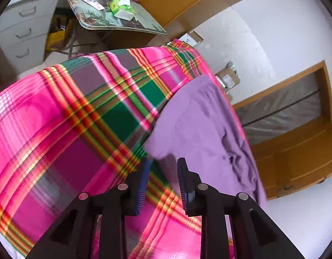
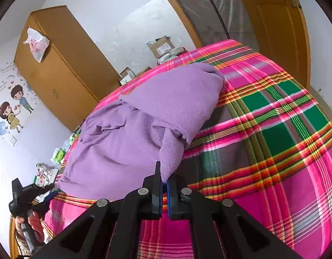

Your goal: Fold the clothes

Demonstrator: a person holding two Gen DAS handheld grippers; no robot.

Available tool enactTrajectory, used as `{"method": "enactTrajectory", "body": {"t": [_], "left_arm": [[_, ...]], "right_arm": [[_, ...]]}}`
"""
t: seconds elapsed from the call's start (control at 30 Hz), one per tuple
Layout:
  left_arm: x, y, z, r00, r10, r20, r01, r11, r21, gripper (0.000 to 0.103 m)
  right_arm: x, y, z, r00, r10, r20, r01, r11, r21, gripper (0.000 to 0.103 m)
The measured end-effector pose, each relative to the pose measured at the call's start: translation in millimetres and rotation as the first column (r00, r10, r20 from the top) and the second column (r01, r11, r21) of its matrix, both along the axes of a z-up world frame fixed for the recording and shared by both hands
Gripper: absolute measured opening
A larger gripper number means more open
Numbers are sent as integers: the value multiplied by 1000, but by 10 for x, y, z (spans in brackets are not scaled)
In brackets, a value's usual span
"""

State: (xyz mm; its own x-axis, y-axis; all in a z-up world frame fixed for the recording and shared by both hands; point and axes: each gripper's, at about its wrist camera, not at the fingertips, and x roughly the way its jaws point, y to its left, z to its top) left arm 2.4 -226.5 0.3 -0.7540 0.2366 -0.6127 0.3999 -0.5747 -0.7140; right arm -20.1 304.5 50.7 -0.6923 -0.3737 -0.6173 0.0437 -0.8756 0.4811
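Note:
A purple fleece garment [image 2: 133,125] lies partly folded on a bed covered with a pink, green and orange plaid sheet [image 2: 273,129]. My right gripper [image 2: 165,179] is shut on a hanging corner of the garment, which is lifted a little off the sheet. In the left wrist view the garment [image 1: 200,118] lies to the right, its near corner just ahead of my left gripper [image 1: 164,161]. That gripper is open, with only the sheet [image 1: 69,118] showing between its blue pads. The left gripper [image 2: 43,191] also shows at the lower left of the right wrist view, held by a hand [image 2: 34,222].
A glass-topped table [image 1: 144,24] with packets and a tube stands beyond the bed, beside a grey drawer cabinet [image 1: 25,32]. A wooden wardrobe [image 2: 58,75], cardboard boxes [image 2: 161,46] and a wooden door [image 2: 273,21] line the white walls.

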Motion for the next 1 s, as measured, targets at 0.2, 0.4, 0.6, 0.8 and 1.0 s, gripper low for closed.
{"method": "enactTrajectory", "body": {"t": [0.2,0.4,0.6,0.8,1.0], "left_arm": [[-275,49,-116,997,-27,74,23,998,52,26],[-332,56,-161,996,-3,93,-3,998,67,25],[-216,57,-118,997,28,76,-32,998,45,9],[4,57,24,999,41,8,-42,999,24,8],[190,119,7,1000,27,15,-28,999,37,7]], "right_arm": [[-13,12,-50,1000,-7,16,7,1000,-3,2],[-7,-7,-45,1000,-7,16,7,1000,7,2],[39,-15,1,1000,5,-4,-5,1000,13,2],[66,13,42,1000,13,-15,-13,1000,0,2],[158,91,83,1000,8,-21,-9,1000,-12,2]]}}
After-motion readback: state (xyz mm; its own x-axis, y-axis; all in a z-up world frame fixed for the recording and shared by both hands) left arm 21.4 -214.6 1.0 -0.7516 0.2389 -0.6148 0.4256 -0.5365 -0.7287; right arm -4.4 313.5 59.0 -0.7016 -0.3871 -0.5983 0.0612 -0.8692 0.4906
